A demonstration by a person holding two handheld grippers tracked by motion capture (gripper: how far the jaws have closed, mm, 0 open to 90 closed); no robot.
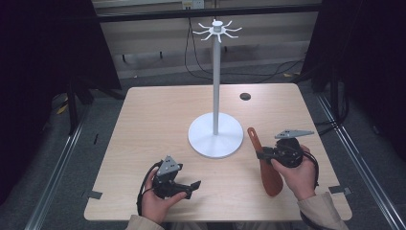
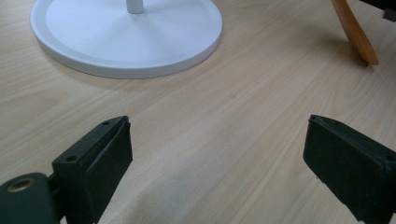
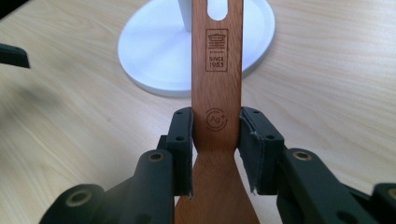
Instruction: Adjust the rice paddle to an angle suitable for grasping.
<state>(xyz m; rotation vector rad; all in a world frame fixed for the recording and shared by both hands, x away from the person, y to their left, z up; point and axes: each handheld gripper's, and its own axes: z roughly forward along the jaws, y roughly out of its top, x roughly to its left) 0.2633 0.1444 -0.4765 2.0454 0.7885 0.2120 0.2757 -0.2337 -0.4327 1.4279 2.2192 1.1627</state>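
Observation:
A brown wooden spatula (image 1: 267, 167) with a slotted handle is held off the table at the right, and my right gripper (image 1: 261, 154) is shut on its neck. In the right gripper view the two black pads (image 3: 183, 140) press both edges of the spatula (image 3: 216, 70), whose handle points toward the white stand. The white hook stand (image 1: 216, 76) rises from a round base (image 1: 210, 141) at the table's middle, with several hooks (image 1: 218, 30) on top. My left gripper (image 1: 191, 188) rests low at the front left, open and holding nothing. Bare wood lies between its pads (image 2: 109, 163).
The light wood table (image 1: 158, 115) has a small dark hole (image 1: 245, 97) near its far edge. The stand's base (image 2: 126, 37) lies just beyond the left gripper, and the spatula's blade tip (image 2: 357, 35) shows at that view's upper right. Dark floor and cables surround the table.

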